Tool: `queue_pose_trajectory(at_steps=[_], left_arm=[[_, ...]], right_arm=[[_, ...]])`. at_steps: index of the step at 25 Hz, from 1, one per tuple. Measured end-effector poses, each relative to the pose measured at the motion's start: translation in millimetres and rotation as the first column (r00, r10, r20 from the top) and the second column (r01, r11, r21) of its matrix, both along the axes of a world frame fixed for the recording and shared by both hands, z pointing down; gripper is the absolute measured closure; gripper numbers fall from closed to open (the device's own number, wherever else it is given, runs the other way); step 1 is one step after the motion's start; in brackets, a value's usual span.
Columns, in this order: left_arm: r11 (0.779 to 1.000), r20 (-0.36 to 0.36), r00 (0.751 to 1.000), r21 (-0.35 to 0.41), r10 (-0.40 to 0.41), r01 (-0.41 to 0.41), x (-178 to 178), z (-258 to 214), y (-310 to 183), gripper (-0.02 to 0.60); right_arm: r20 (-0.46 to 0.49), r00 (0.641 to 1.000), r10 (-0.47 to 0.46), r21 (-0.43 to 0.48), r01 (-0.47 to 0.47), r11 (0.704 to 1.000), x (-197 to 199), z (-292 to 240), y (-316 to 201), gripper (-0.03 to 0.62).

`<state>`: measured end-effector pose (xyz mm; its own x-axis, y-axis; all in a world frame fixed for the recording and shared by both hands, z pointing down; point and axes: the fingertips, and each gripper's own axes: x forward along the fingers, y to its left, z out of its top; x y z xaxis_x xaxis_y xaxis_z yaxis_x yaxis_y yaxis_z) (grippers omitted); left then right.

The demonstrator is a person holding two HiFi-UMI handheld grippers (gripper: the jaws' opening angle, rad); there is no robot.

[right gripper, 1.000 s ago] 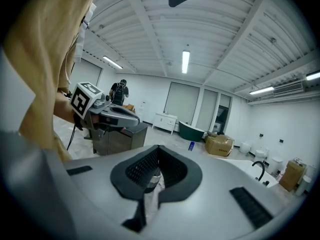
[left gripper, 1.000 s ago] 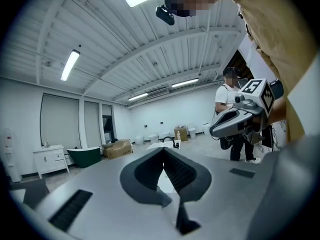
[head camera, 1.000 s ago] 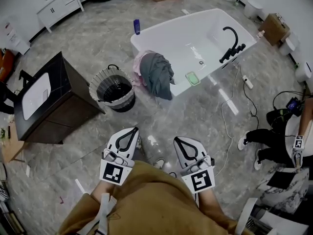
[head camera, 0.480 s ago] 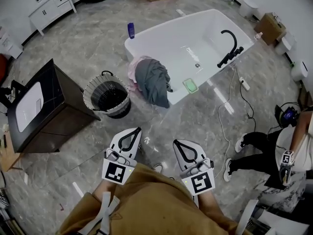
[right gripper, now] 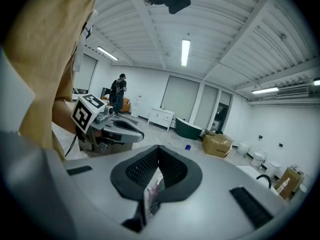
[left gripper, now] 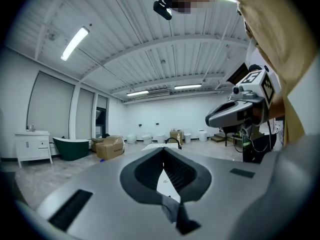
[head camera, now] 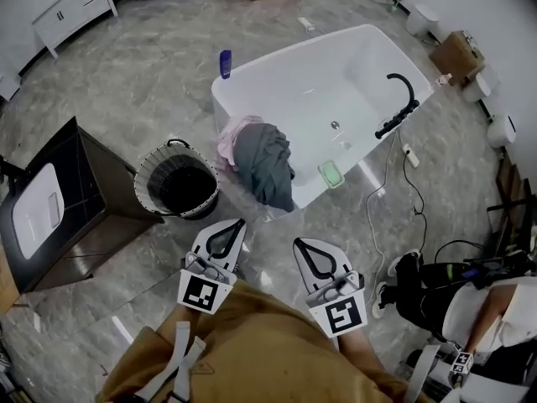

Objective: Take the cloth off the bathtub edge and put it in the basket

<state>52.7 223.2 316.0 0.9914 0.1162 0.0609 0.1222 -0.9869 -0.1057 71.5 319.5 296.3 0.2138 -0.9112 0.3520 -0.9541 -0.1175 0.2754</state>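
Observation:
A grey cloth hangs over the near edge of the white bathtub, with a pink cloth bunched beside it on the left. The round woven basket with a dark lining stands on the floor left of the tub. My left gripper and right gripper are held close to my body, well short of the cloth, both shut and empty. In the left gripper view the left gripper points toward the tub. In the right gripper view the right gripper has its jaws together.
A dark cabinet with a white basin stands at the left. On the tub are a green soap dish, a black faucet and a blue bottle. A white cable trails on the floor. A person sits at the right.
The tub, cloth and basket have slid lower in the head view and come closer. Both grippers stay shut near my body.

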Motion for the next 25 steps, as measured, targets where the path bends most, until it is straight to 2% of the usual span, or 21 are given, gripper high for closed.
queue_pose_trajectory(at_steps=[4, 7, 11, 19, 25], left_arm=[[0.999, -0.016, 0.999, 0.006, 0.049, -0.049, 22.8, 1.4, -36.6, 0.575], [0.998, -0.025, 0.998, -0.003, 0.058, -0.058, 36.5, 2.3, -60.7, 0.575], [0.997, -0.026, 0.997, 0.031, 0.069, -0.069, 50.8, -2.3, -81.3, 0.575], [0.998, -0.008, 0.999, 0.046, 0.031, -0.031, 83.8, 6.0, -89.9, 0.574], [0.996, 0.029, 0.998, 0.072, -0.056, 0.054, 109.4, 6.8, -98.6, 0.575]], right_arm=[[-0.010, 1.000, 0.026, -0.029, -0.027, 0.999, 16.3, -1.2, -39.7, 0.589], [-0.014, 0.999, 0.049, -0.039, -0.050, 0.998, 26.7, 2.8, -60.9, 0.589], [-0.008, 0.999, 0.046, -0.071, -0.046, 0.996, 37.2, 9.5, -79.2, 0.589], [0.012, 1.000, -0.003, -0.057, 0.004, 0.998, 83.0, 22.6, -98.5, 0.589], [0.041, 0.997, -0.069, -0.078, 0.072, 0.994, 130.5, 54.8, -112.6, 0.589]])
